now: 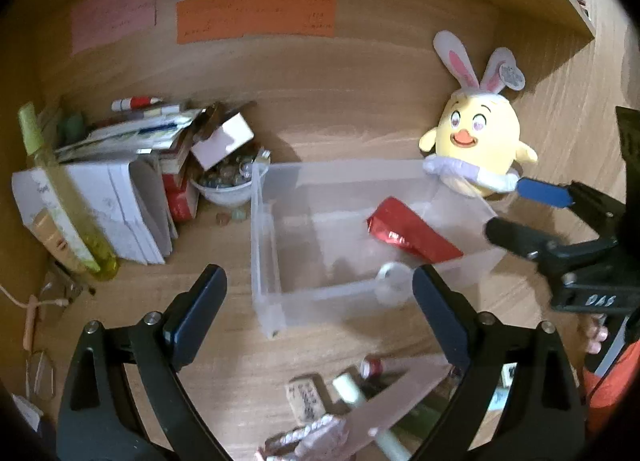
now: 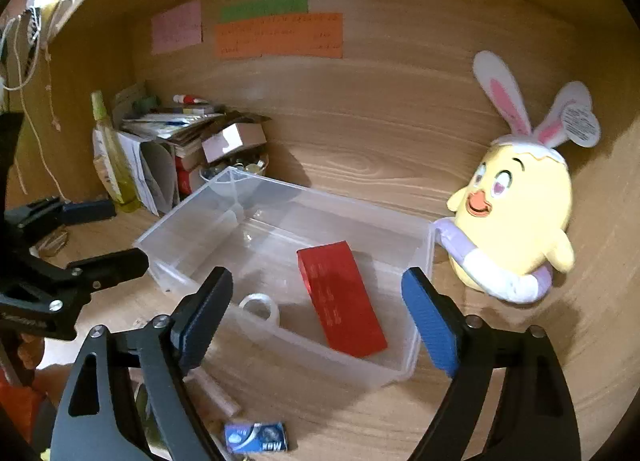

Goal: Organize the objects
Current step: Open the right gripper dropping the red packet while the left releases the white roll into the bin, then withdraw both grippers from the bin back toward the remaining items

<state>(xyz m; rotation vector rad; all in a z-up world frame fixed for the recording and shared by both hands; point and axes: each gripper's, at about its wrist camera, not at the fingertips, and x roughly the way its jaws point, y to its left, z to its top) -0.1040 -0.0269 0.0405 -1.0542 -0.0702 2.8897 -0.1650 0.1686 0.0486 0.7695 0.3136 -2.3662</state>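
A clear plastic bin (image 1: 264, 229) (image 2: 416, 325) stands on the wooden desk. Inside lie a red box (image 1: 412, 231) (image 2: 340, 297) and a roll of clear tape (image 1: 394, 281) (image 2: 260, 307). My left gripper (image 1: 320, 313) is open and empty, just in front of the bin's near wall. My right gripper (image 2: 316, 309) is open and empty, over the bin's near edge; it also shows in the left wrist view (image 1: 508, 209) at the bin's right end. A yellow chick plush (image 1: 476, 145) (image 2: 516, 217) with bunny ears leans against the back wall beside the bin.
A pile of papers and booklets (image 1: 120, 189) (image 2: 160, 149), a yellow-green bottle (image 1: 60, 193), and a white bowl of small items (image 1: 228, 181) crowd the left. Stamps, tubes and a clear lid (image 1: 360, 401) lie near me. A blue packet (image 2: 256, 437) lies in front.
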